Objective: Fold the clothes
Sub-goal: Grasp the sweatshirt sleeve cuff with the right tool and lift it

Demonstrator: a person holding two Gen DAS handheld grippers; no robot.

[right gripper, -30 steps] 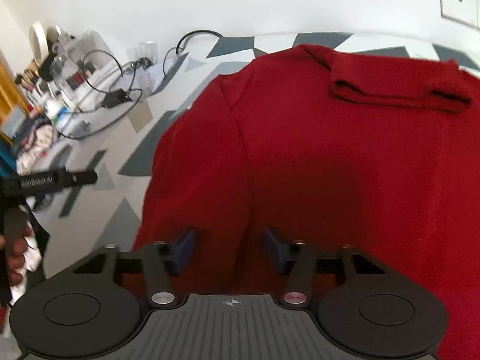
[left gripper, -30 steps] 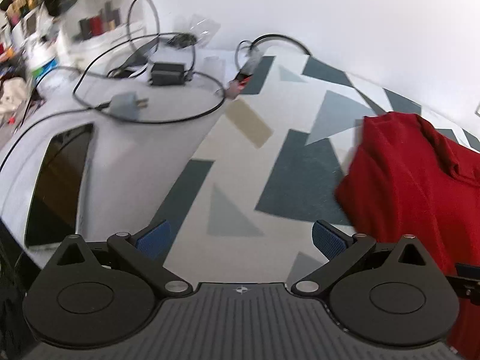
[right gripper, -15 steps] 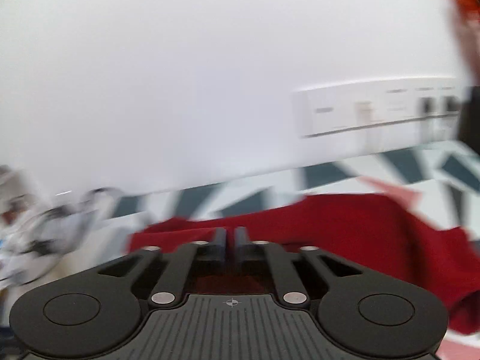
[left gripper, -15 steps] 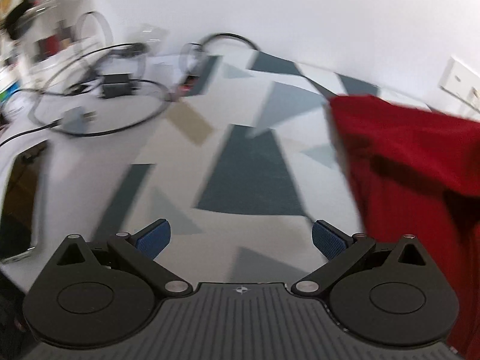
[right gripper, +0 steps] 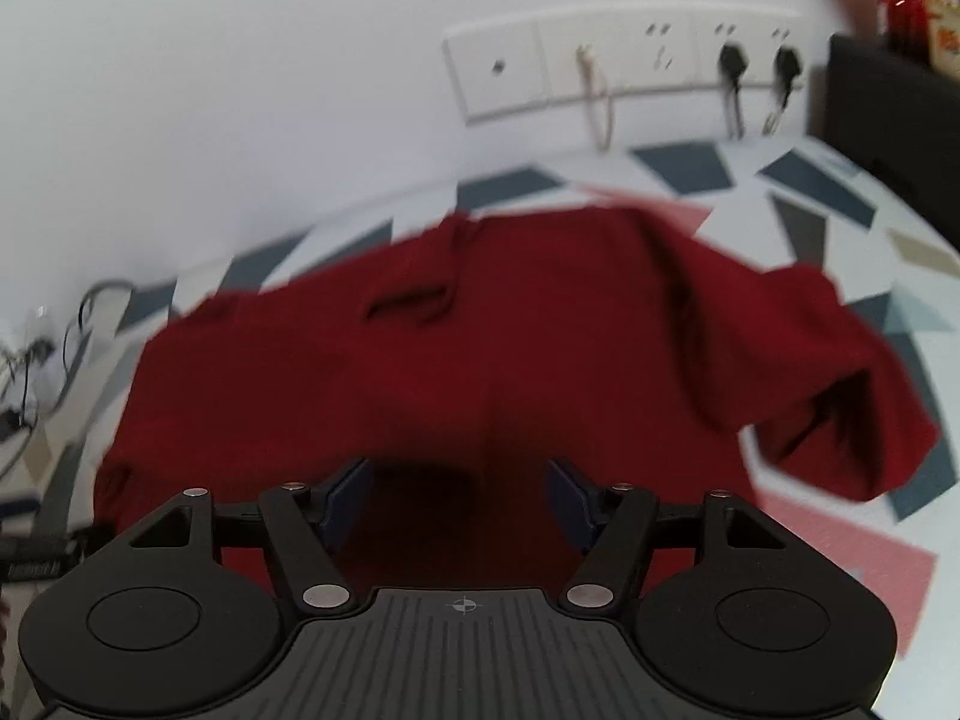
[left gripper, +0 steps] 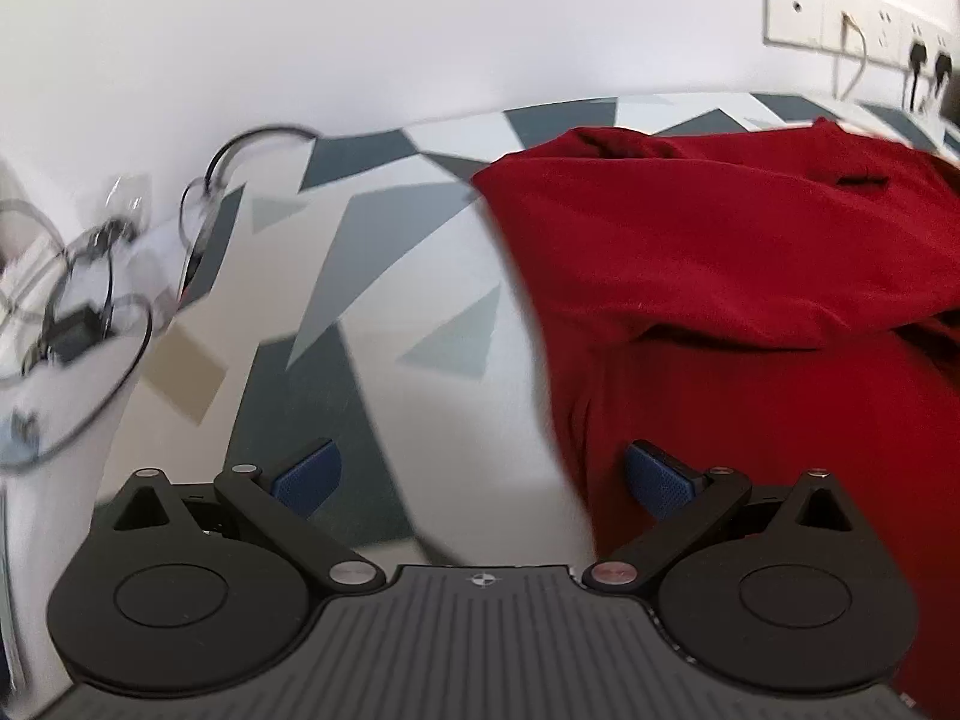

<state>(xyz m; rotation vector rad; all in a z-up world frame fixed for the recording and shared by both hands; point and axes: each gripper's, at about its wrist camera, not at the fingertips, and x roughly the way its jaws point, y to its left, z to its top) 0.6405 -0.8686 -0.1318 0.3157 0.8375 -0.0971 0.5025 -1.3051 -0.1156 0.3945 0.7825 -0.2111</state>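
A dark red garment (right gripper: 510,330) lies on a table covered with a white, grey and teal geometric cloth (left gripper: 372,276). Its near part is folded over toward the wall, and one sleeve (right gripper: 840,372) hangs out to the right. In the left wrist view the garment (left gripper: 720,276) fills the right half. My left gripper (left gripper: 480,474) is open and empty, straddling the garment's left edge. My right gripper (right gripper: 459,498) is open and empty just above the garment's near part.
Black cables and a power adapter (left gripper: 72,324) lie at the table's left end. A white wall with a socket strip and plugs (right gripper: 630,66) runs behind the table. A dark box (right gripper: 888,108) stands at the far right.
My right gripper shut on the garment, carried it up and toward the wall, then opened and let go. My left gripper swung right to the garment's left edge, staying open.
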